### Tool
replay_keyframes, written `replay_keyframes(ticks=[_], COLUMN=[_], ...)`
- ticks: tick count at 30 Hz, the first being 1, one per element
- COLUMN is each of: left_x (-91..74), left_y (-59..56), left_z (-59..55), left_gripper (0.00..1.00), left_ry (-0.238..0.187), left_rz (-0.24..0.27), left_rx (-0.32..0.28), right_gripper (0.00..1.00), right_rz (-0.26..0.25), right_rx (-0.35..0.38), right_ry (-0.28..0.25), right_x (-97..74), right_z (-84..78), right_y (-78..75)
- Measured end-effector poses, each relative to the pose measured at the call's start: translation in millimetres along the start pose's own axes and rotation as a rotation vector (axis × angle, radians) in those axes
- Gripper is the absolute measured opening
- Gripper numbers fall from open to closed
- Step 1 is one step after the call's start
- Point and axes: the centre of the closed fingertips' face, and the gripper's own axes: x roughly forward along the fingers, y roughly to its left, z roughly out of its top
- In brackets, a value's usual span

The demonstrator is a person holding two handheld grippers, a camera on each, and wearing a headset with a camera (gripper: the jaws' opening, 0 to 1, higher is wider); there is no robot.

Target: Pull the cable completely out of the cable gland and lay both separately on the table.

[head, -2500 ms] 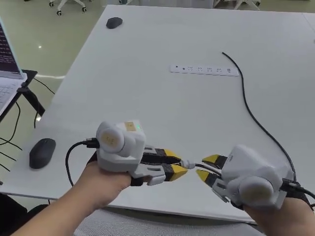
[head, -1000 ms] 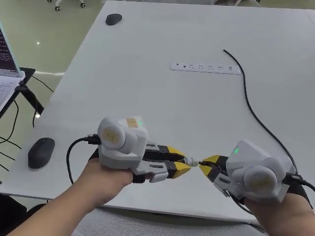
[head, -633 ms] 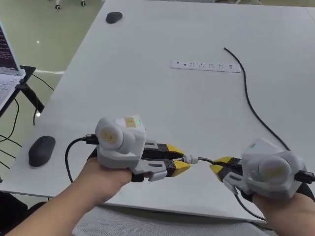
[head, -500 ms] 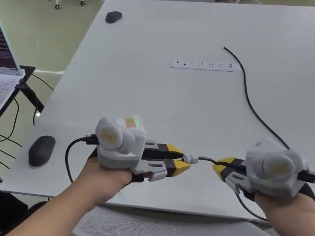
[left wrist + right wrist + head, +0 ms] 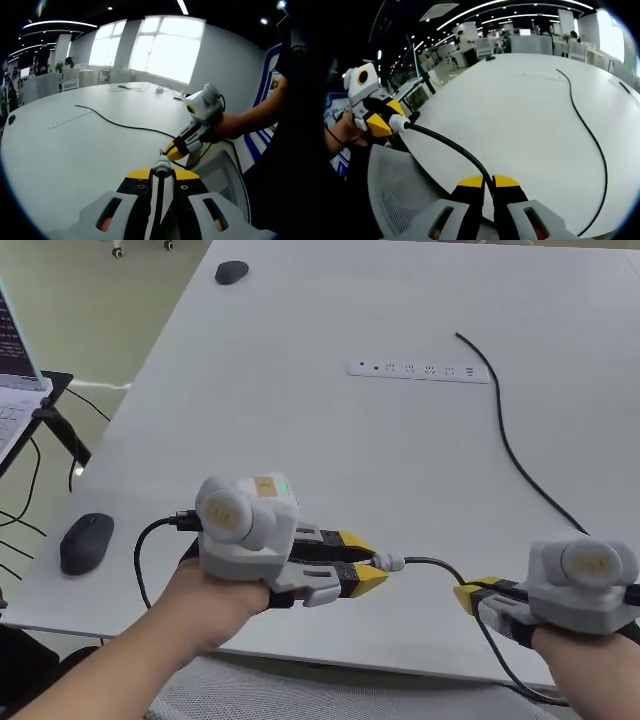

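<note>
At the table's [image 5: 300, 400] near edge the left gripper [image 5: 371, 567] clamps the cable gland [image 5: 392, 562], the right gripper [image 5: 465, 593] pinches the cable [image 5: 437, 564] — best pulled straight along the gland's axis, grips firm.

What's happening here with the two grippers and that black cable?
A person at a white table holds a gripper in each hand. The left gripper is shut on a small white cable gland, and the right gripper is shut on the black cable a short way off. A stretch of cable spans the gap between them and runs into the gland, so it is not pulled out yet. Both parts are held above the table's near edge, not laid down.
</note>
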Motion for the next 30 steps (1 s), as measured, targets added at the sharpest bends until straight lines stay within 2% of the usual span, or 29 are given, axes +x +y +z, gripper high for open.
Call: replay_keyframes(ticks=[4,6,11,13,17,21,30], left_x=[0.2,0.1,0.1,0.2,0.1,-1.0,-1.0], left_y=[-0.2,0.3,0.7,0.9,1.8,4.0,3.1], left_z=[0.6,0.8,0.4,1.0,2.8,6.5,9.5], left_gripper=[0.15,0.15,0.15,0.15,0.15,0.15,0.15], left_ry=[-0.004,-0.004,-0.002,-0.004,-0.008,-0.016,-0.019], left_rz=[-0.001,0.001,0.0,0.001,0.002,0.007,0.014], left_rx=[-0.003,-0.003,-0.004,-0.006,-0.008,-0.009,-0.007], right_gripper=[0.0,0.01,0.01,0.01,0.01,0.02,0.02], right_rz=[0.009,0.005,0.008,0.009,0.007,0.013,-0.001], right_rx=[0.138,0.181,0.195,0.17,0.07,0.043,-0.218], right_ry=[0.008,0.009,0.002,-0.001,0.001,-0.006,0.021], right_x=[2.8,3.3,3.9,3.5,3.5,0.0,-0.6], right_z=[-8.5,-11.7,-13.1,-12.3,-11.0,-7.6,-4.0], right_y=[-7.5,-11.9,-13.4,-11.8,-9.4,-6.1,-1.0])
